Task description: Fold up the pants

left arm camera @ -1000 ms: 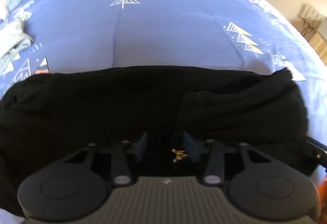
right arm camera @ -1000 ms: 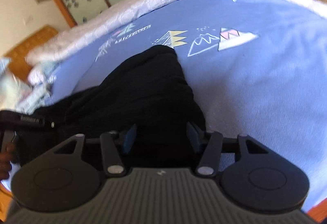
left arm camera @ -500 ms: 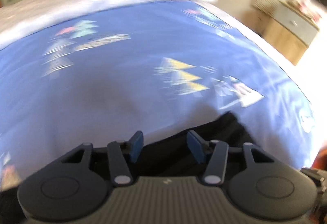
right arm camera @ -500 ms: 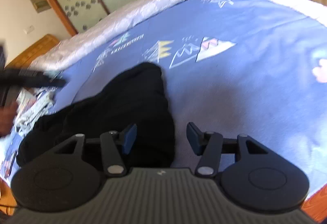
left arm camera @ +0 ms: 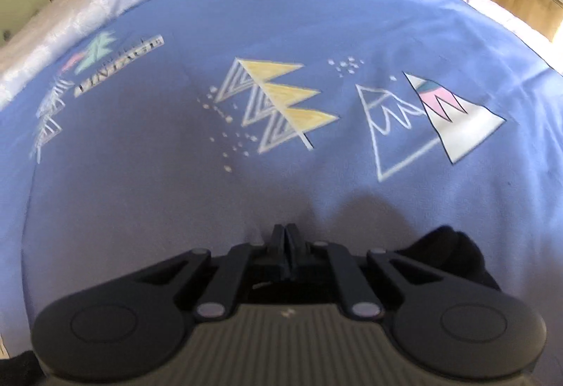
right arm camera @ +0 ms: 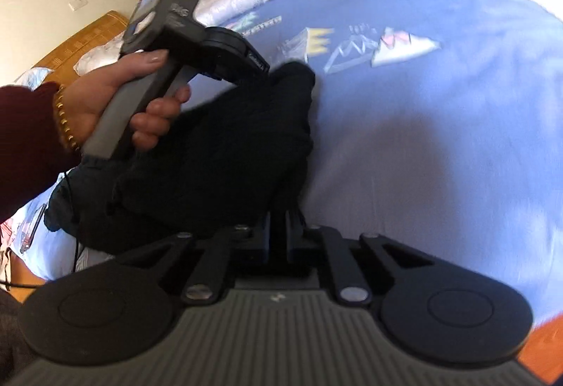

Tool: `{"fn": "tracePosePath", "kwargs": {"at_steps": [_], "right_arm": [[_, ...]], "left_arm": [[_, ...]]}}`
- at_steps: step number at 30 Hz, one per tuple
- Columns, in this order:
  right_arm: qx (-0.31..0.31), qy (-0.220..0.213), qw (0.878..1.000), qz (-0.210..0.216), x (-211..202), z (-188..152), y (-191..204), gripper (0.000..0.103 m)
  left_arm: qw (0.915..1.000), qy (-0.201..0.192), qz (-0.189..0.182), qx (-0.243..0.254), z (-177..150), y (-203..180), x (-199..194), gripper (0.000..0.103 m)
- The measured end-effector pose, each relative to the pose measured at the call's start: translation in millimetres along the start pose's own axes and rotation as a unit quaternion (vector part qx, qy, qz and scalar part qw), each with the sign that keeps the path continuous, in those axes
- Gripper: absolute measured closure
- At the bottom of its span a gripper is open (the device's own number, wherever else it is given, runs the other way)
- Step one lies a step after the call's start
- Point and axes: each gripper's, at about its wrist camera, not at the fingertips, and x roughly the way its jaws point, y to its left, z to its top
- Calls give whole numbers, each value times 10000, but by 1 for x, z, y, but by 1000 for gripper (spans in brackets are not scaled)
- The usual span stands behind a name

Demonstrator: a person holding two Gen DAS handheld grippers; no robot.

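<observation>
Gripping the black pants (right arm camera: 218, 153) at lower centre, my right gripper (right arm camera: 279, 227) is clamped on cloth, my left gripper (left arm camera: 285, 241) is closed with nothing visibly caught; I judge a thin pinch may slip.

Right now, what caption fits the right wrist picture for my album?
Right gripper pinches black pants on a blue bedspread beside a hand.

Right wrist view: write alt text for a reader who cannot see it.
The right gripper has its jaws shut on the near edge of black pants lying bunched on a blue bedsheet printed with mountains. At left, a hand in a dark red sleeve holds the left gripper down at the pants' far end.
</observation>
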Motion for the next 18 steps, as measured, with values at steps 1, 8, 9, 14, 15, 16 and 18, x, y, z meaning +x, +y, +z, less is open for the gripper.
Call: {"fn": "tracePosePath", "kwargs": {"at_steps": [1,8,9,14,15,16,18], "right_arm": [[134,-19,9999,20,1,1,-3,92],[734,-677,9949,-138,-22,-1,-12,64],[706,-915,9932,-157,-31,-2,-9,64],[475,-1285,9904,185,-50,4,20,64],[383,-1247,9911,276,-46,5,30,64],[292,-1196,9917,378,-41,6,40,64],[83,-1009,9930,610,-26,7,64,64]], "left_arm": [[10000,31,-4,-33,1,1,-3,96],[9934,-821,-724,-354,-33,65,-102,82],[9908,-989,-785,-493,-49,84,-120,80],[9769,-1271,-693,-1572,-151,191,-188,73],[9719,-1265,-567,-1904,-177,216,-199,71],[9655,-1261,-434,-2235,-199,237,-209,66],[9411,-1233,-157,-3145,-247,284,-229,62]]}}
